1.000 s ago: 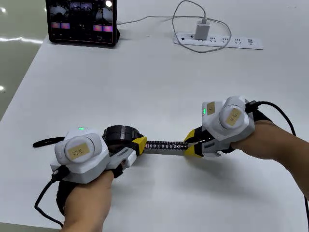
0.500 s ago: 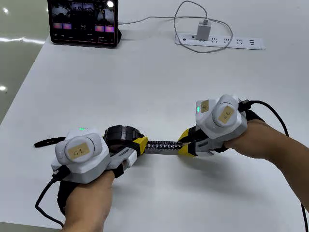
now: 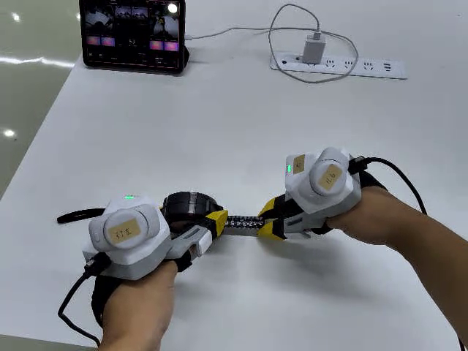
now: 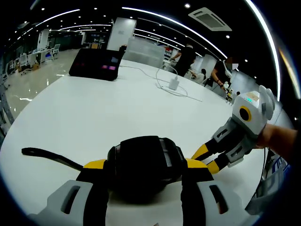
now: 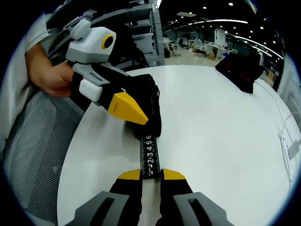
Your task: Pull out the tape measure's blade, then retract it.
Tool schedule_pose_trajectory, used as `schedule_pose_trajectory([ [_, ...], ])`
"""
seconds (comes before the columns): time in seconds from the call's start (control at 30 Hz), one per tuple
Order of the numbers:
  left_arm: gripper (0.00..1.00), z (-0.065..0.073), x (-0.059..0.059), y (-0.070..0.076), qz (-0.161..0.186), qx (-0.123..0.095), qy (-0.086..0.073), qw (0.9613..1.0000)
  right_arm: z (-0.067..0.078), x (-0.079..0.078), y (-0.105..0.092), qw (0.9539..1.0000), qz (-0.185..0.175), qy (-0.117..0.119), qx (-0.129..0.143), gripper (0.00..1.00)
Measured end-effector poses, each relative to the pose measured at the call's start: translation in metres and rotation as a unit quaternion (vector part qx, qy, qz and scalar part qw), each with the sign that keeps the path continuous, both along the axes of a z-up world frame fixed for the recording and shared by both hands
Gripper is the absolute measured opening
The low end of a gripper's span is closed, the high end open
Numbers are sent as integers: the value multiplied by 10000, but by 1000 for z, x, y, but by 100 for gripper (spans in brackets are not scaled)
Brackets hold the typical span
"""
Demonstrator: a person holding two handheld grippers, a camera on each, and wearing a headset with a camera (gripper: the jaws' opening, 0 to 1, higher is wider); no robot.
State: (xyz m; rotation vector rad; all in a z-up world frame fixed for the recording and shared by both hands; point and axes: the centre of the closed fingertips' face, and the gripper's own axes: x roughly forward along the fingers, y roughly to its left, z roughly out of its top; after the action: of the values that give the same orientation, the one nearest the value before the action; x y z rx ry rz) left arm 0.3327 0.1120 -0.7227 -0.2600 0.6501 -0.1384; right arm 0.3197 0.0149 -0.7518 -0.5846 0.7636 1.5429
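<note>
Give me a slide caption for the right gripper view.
Right tool pinches the blade; left tool clamps the tape measure case.

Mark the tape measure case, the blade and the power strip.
tape measure case (image 3: 186, 205): head view, top of the black housing.
blade (image 5: 150, 156): right gripper view, numbered face.
power strip (image 3: 373, 66): head view, free sockets at its right end.

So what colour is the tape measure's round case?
Black. The tape measure case shows best in the left gripper view.

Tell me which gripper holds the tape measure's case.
The left gripper, jaws around the black case; the right gripper pinches the blade instead.
</note>
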Motion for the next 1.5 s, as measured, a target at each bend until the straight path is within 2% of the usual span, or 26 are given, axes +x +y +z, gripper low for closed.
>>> schedule_pose_trajectory([
  [0.83,58,0,0,0,12,-58,0,10000,0,-3,40,9995,-26,-40,313,10],
  [1.5,59,0,0,0,13,-63,-21,10000,1,-3,46,9988,-97,-127,464,12],
])
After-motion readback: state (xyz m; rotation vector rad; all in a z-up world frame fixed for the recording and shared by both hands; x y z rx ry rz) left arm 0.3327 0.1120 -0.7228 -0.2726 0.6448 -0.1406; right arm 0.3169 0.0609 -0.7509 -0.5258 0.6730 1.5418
